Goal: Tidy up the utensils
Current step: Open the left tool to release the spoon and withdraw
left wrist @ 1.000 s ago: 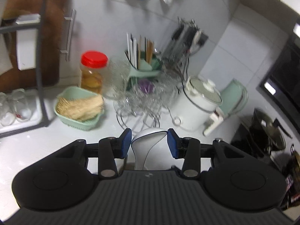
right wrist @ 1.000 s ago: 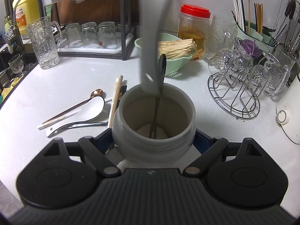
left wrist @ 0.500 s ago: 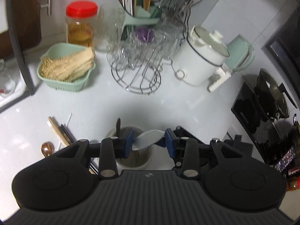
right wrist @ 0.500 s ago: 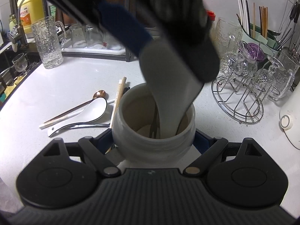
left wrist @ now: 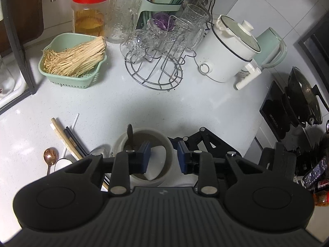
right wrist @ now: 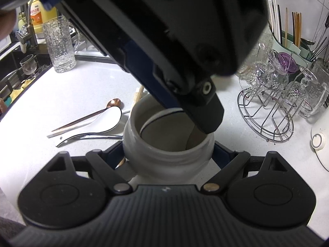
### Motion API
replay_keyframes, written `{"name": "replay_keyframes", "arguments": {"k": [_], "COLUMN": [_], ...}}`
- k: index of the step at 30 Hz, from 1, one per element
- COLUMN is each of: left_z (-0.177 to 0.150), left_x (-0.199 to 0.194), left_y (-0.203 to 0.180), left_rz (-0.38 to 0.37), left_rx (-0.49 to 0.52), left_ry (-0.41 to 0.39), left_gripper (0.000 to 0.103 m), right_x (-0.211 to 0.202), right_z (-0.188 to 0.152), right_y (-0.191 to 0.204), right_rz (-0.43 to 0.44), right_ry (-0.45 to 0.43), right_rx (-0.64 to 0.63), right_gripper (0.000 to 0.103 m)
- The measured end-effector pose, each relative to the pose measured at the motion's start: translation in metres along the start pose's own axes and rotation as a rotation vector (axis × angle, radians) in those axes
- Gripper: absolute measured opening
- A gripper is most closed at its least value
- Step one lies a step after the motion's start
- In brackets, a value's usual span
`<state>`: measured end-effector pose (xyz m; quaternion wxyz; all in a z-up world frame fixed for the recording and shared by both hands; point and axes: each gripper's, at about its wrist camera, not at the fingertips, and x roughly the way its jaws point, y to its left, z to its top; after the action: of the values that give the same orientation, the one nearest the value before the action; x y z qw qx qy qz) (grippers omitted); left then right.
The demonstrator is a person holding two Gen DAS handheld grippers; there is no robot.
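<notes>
Since a second ago our left gripper (left wrist: 163,155) has dropped from above the counter to the mouth of the white jar (left wrist: 144,158), and the white ceramic spoon (left wrist: 156,162) it carried now lies inside.

Item, left gripper: jaws narrowing, partly open; the spoon touches the left pad only, clear of the right, so we judge it released.

Item, right gripper (right wrist: 168,154): clamped round the jar's body, seemingly to steady it for loading.

Item, jar: squat, matt white, wide-mouthed, dull grey within; stands on the white counter (left wrist: 144,103). Holds the spoon and one dark-handled utensil (left wrist: 130,132), upright at the far wall.

Item, unsorted, lying beside the jar: a second white spoon (right wrist: 102,121), a copper spoon (right wrist: 112,104), and chopsticks (left wrist: 67,138).
</notes>
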<state>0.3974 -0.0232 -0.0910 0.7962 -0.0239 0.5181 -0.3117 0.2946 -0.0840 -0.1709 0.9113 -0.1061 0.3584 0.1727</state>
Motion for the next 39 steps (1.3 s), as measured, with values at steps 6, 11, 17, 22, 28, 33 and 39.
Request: {"name": "replay_keyframes", "arguments": {"k": [6, 11, 17, 22, 28, 33, 39], "left_z": [0.003, 0.004, -0.004, -0.018, -0.034, -0.045, -0.057], "left_x": [-0.012, -0.029, -0.056, -0.071, -0.080, -0.082, -0.073], "left_y": [0.000, -0.009, -0.019, -0.019, -0.010, 0.000, 0.005], "left_rz": [0.004, 0.019, 0.054, 0.081, 0.115, 0.153, 0.216], "left_rx": [0.006, 0.028, 0.040, 0.018, -0.053, -0.104, -0.158], "left_ry": [-0.053, -0.118, -0.210, -0.265, -0.310, -0.325, -0.318], "left_gripper": [0.033, 0.034, 0.034, 0.034, 0.042, 0.047, 0.052], "right_x": [0.001, 0.001, -0.001, -0.004, -0.008, -0.011, -0.014], "right_z": [0.000, 0.000, -0.001, -0.005, -0.009, -0.014, -0.017], "right_y": [0.001, 0.002, -0.001, -0.007, -0.017, -0.024, -0.037], "right_rz": [-0.006, -0.016, -0.041, -0.070, -0.084, -0.090, -0.076], "right_ry": [-0.004, -0.007, -0.007, -0.008, -0.007, -0.009, -0.001], "right_rx": [0.004, 0.014, 0.041, 0.075, 0.094, 0.101, 0.086], "right_gripper": [0.092, 0.091, 0.091, 0.091, 0.091, 0.091, 0.091]}}
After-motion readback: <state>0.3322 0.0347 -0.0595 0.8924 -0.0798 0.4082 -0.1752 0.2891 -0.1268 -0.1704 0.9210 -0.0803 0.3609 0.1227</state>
